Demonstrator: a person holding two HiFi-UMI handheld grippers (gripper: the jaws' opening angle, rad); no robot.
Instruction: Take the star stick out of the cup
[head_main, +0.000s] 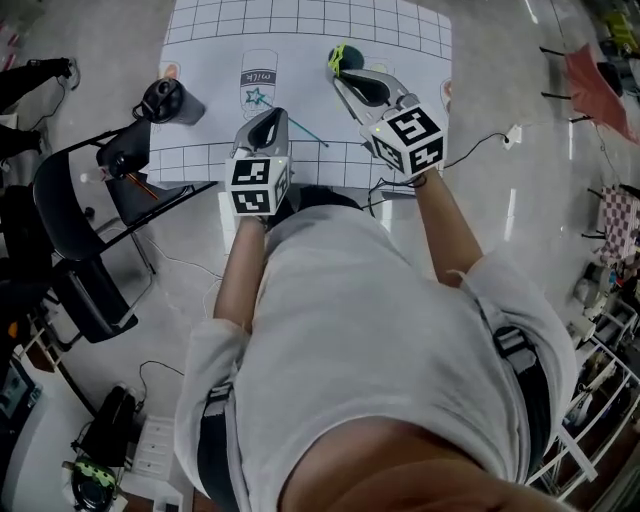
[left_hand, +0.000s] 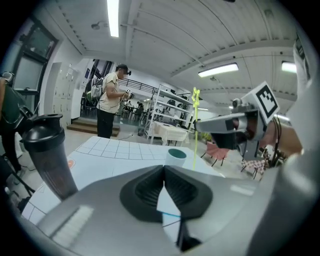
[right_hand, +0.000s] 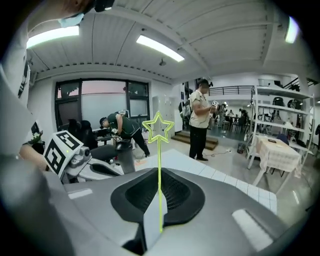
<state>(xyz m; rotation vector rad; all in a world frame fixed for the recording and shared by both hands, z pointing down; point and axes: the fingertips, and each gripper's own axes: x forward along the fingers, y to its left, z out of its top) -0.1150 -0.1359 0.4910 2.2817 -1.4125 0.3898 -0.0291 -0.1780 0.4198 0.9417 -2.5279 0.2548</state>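
Note:
My right gripper is shut on a thin yellow-green star stick, whose star stands upright above the jaws. In the head view the star sits right beside the dark-rimmed cup on the white gridded mat. In the left gripper view the stick hangs from the right gripper just right of the white cup; its lower end is hidden. My left gripper is shut, holding nothing, low over the mat.
A blue star stick lies on the mat under my left gripper. A black shaker bottle stands at the mat's left. A black chair is beside it. A person stands beyond.

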